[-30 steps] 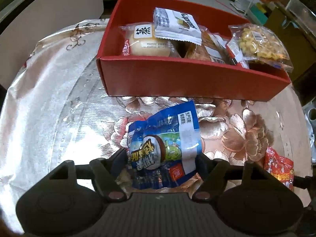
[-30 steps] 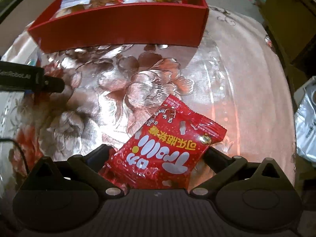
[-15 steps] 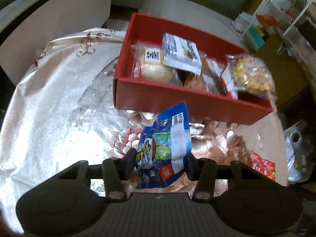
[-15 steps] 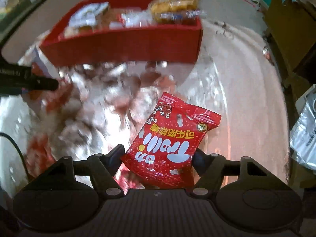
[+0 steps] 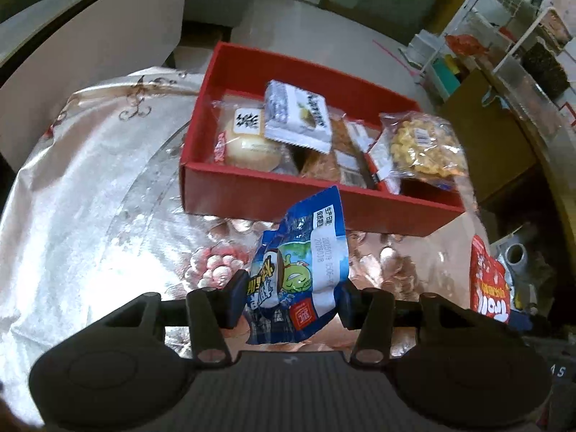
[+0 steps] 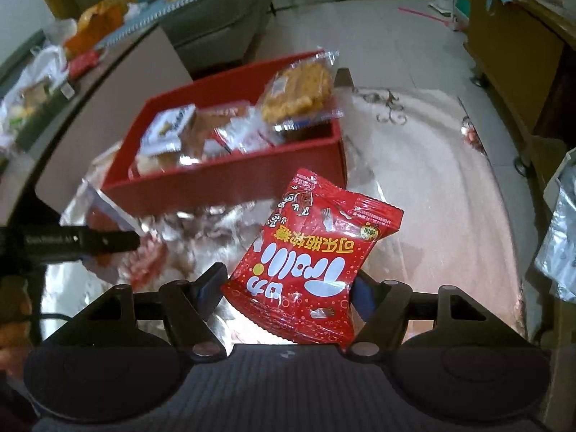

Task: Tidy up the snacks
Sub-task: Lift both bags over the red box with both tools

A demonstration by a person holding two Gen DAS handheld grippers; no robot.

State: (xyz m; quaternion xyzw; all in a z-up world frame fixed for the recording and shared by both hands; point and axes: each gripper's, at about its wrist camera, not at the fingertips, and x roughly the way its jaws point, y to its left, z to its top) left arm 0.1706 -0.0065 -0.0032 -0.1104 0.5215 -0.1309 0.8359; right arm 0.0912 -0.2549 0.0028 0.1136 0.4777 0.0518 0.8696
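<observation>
Across the round table [image 5: 82,194] lies a shiny silver cloth printed with pink flowers, creased and glaring under the light. Toward twelve o'clock on it sits a red box [image 5: 288,198], already holding a bun in clear wrap [image 5: 252,144], a white packet [image 5: 298,115], and a clear bag of yellow puffs [image 5: 424,147] propped on its three o'clock end. The left gripper [image 5: 291,297] hangs above the cloth at six o'clock of the box, its fingers pinching a blue snack packet [image 5: 302,270] by the lower sides, the packet standing upright in the air. The right gripper [image 6: 288,288] is lifted too, its fingers pressed against a red candy packet [image 6: 313,262], which tilts toward one o'clock, near the box's end wall. From the right camera, the left gripper's dark body pokes in at nine o'clock. Pale floor tiles [image 6: 388,32] stretch behind the table, with a grey sofa [image 6: 216,25] at eleven o'clock, a brown cabinet [image 6: 511,54] at two o'clock, and a cluttered counter [image 6: 43,82] at ten.
</observation>
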